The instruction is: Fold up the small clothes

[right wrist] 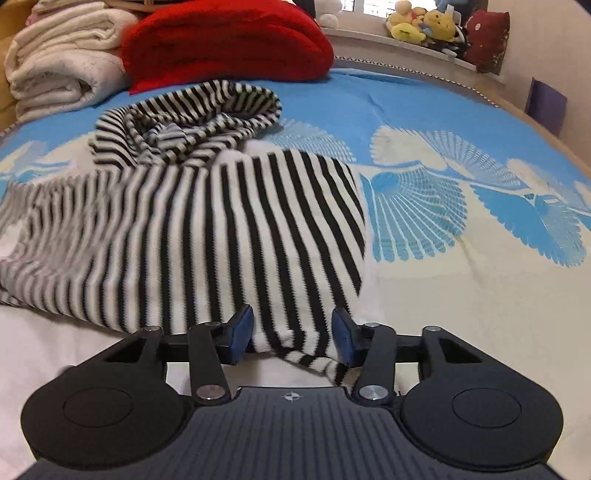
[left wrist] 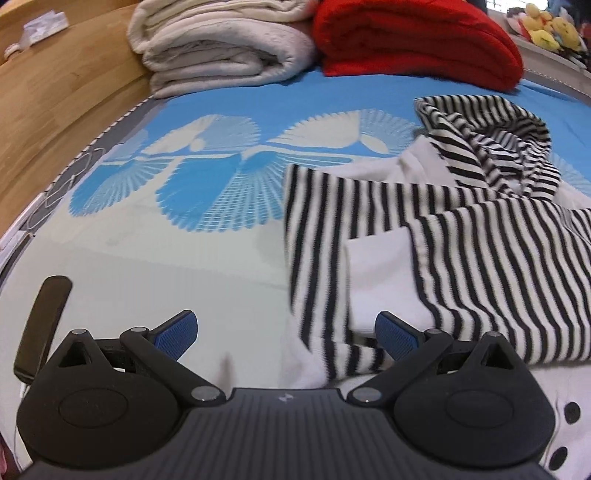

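A small black-and-white striped hooded garment (left wrist: 461, 258) lies on the blue and cream bedspread (left wrist: 221, 110), its hood (left wrist: 491, 140) bunched at the far end. My left gripper (left wrist: 288, 334) is open wide at the garment's near left edge; a striped corner lies between its blue pads (left wrist: 177, 332) without touching them. In the right wrist view the same garment (right wrist: 221, 229) fills the middle. My right gripper (right wrist: 291, 338) is partly open over its near right corner. A striped fold lies between the pads (right wrist: 242, 334), and I see no pinch on it.
A folded white blanket (left wrist: 221, 48) and a red one (left wrist: 413, 40) are stacked at the far end of the bed. Wooden boards (left wrist: 55, 110) run along the left. A black oblong object (left wrist: 40, 325) lies near the left gripper. Plush toys (right wrist: 424, 22) sit on the windowsill.
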Motion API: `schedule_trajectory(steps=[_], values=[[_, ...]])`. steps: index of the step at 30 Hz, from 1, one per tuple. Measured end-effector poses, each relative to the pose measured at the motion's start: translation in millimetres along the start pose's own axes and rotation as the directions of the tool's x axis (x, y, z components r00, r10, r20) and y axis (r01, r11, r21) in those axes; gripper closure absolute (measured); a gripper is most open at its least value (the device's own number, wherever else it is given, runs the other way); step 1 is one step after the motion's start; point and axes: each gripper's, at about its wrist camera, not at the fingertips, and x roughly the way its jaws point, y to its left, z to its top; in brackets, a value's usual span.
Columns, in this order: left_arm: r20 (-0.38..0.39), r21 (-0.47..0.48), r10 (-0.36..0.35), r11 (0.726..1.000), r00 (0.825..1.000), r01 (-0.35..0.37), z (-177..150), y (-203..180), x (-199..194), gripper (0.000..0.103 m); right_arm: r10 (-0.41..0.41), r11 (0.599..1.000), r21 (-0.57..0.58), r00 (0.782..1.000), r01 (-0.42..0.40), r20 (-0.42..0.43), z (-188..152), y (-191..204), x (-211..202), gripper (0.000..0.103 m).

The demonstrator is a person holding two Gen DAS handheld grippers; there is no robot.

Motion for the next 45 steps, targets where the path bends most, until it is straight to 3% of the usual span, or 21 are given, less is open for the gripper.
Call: schedule_trajectory(steps=[3, 7, 21, 45], values=[[0.005, 0.008, -0.007, 1.000, 1.000, 0.007, -1.9, -2.4, -1.8, 0.000, 0.012, 0.999, 0.034, 0.999, -0.014, 0.053, 8.1, -2.2, -13.2, 0.043], [0.006, 0.013, -0.026, 1.000, 1.000, 0.026, -4.1, -5.9, -4.9, 0.000, -0.004, 0.998, 0.065, 0.996, -0.002, 0.094, 10.2, -11.9, -25.7, 0.041], [0.017, 0.069, -0.127, 0.990, 0.992, 0.126, -14.9, -30.0, -17.9, 0.000, -0.005, 0.977, 0.212, 1.000, -0.001, 0.026, 7.6, -48.0, -20.2, 0.040], [0.034, 0.110, -0.156, 0.982, 0.987, 0.152, -24.1, -35.2, -30.8, 0.000, -0.013, 0.981, 0.194, 0.999, 0.006, 0.036, 8.5, -43.6, -19.9, 0.040]])
